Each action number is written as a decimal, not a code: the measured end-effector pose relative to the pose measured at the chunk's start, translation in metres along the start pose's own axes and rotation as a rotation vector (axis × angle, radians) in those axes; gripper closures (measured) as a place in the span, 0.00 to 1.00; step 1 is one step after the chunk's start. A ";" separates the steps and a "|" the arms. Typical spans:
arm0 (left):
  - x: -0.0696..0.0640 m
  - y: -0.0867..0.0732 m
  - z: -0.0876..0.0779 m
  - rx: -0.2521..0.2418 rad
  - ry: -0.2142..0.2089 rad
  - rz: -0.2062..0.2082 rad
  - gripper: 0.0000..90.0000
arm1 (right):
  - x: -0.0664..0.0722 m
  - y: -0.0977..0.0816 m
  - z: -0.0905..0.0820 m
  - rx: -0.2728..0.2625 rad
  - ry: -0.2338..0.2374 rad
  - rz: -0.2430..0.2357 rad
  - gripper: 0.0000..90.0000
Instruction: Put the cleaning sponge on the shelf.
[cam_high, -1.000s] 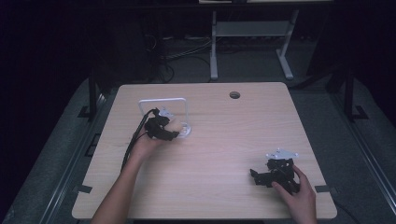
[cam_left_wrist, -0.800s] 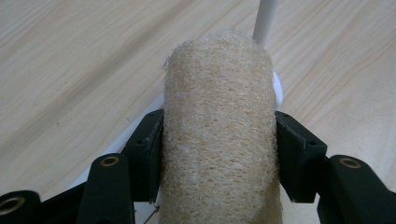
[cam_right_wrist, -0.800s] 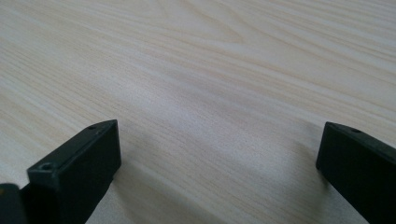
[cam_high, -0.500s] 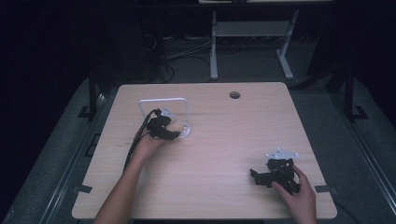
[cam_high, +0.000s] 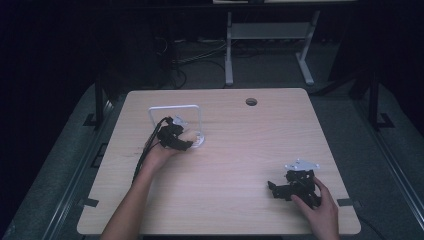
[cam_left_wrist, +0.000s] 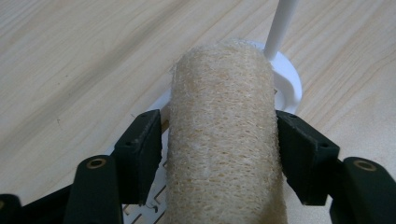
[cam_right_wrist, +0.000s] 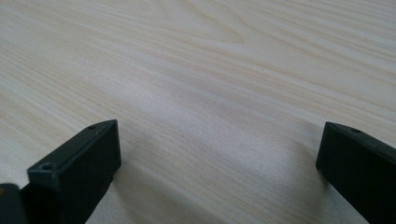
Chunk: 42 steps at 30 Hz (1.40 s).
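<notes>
While the left tongs (cam_left_wrist: 219, 154), whose jaws have just been opening, flank a loofah roll (cam_left_wrist: 224, 140) on the white rack (cam_high: 176, 108) at the counter's (cam_high: 235, 165) ten o'clock, pads barely touching it, the right tongs (cam_right_wrist: 217, 168) rest wide apart and empty at four o'clock.

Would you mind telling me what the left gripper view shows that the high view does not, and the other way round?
Left gripper view: the loofah's coarse weave, lying between the left hand-held gripper's jaws, which have just been opening, a slight gap at one pad. High view: the whole table, the white frame's top bar, the right hand-held gripper resting apart. Both: the frame's round white foot by the loofah.
</notes>
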<state>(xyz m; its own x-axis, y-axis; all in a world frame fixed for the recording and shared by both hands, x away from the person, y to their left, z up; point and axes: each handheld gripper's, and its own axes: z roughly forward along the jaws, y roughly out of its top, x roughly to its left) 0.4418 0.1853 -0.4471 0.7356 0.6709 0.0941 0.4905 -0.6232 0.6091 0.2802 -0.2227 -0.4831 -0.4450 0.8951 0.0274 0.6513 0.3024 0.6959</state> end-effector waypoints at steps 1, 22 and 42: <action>0.000 0.000 -0.001 -0.004 -0.003 -0.003 0.37 | 0.000 0.000 0.000 0.000 0.000 0.000 0.00; -0.015 0.006 -0.050 -0.058 -0.015 -0.006 0.39 | 0.000 0.000 0.000 0.000 0.000 0.000 0.00; -0.033 -0.020 -0.057 -0.045 -0.121 -0.034 1.00 | 0.000 0.000 0.000 0.000 0.000 -0.001 0.00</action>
<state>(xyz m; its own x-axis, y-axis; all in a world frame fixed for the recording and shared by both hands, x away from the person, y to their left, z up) 0.3808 0.1986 -0.4174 0.7710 0.6365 -0.0214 0.4969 -0.5802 0.6454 0.2801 -0.2227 -0.4831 -0.4453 0.8950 0.0271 0.6512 0.3029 0.6958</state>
